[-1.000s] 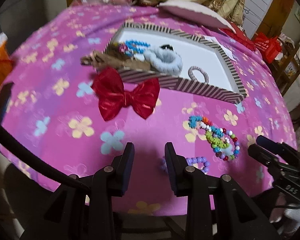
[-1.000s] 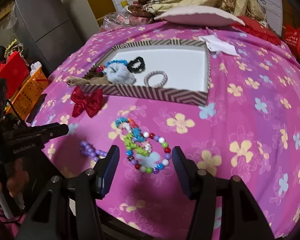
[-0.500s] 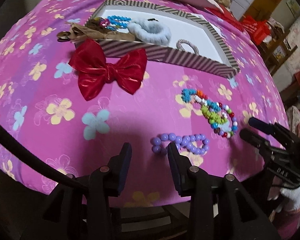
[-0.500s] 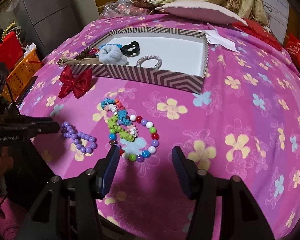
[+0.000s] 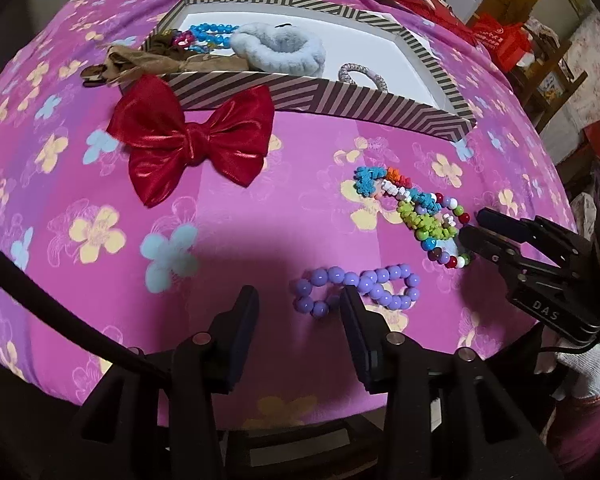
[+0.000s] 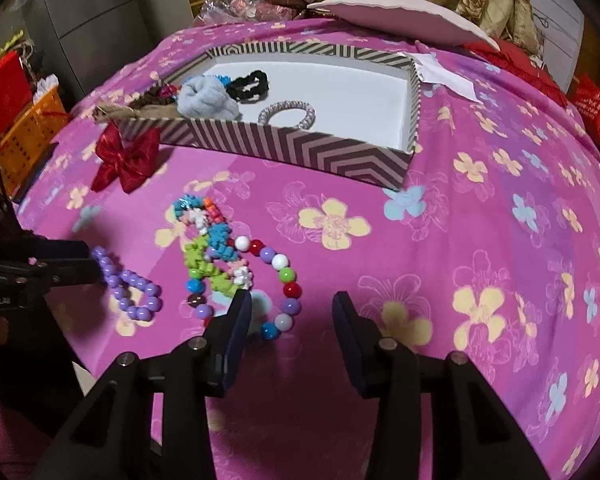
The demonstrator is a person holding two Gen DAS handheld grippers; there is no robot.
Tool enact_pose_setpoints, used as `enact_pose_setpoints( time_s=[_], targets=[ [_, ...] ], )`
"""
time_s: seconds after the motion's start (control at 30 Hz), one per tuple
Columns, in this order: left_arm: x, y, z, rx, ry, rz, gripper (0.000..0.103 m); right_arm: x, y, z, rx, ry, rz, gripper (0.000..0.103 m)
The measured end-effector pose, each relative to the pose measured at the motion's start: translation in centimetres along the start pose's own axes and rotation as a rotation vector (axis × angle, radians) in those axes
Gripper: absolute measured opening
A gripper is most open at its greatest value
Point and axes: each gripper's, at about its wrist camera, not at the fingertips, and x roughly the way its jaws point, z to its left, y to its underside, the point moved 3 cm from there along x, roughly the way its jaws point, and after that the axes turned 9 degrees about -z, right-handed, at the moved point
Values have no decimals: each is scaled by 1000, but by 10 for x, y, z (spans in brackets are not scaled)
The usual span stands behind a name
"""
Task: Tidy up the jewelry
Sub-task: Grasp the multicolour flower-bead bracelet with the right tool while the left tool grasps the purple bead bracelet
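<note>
On the pink flowered cloth lies a purple bead bracelet [image 5: 356, 288] [image 6: 130, 288]. Its left end sits between the fingers of my left gripper [image 5: 298, 308] [image 6: 88, 260], whose jaws are opening and not touching it. To its right lie a bracelet of round coloured beads [image 5: 446, 254] [image 6: 286, 276] and a flower-bead bracelet [image 5: 420, 216] [image 6: 208, 248], overlapping. My right gripper [image 6: 290, 308] [image 5: 474, 226] straddles the near edge of the round-bead bracelet, jaws closing, pads clear of it. A red bow [image 5: 192, 144] [image 6: 124, 156] rests by the striped box [image 5: 320, 96] [image 6: 300, 148].
The box holds a pale blue fluffy scrunchie [image 5: 280, 48], blue beads [image 5: 212, 36], a black scrunchie [image 6: 248, 86] and a grey hair tie [image 6: 288, 114]. A brown bow [image 5: 140, 64] hangs over its left corner. The cloth's front edge is just under both grippers.
Both grippers have come down toward the cloth and the bracelets now sit at their fingertips. The left jaws have widened; the right jaws have narrowed.
</note>
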Motion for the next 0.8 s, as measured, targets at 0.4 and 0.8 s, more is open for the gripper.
enact_pose_setpoints(
  time_s=[0.4,0.8],
  targets=[
    [7,-4,-20,85,27,-27,42,4,-4,3,-89,29,-36,10],
    [-21,-20,-17,57,40,-112,30,-66,-49,14,-119,0,-208,10]
  ],
)
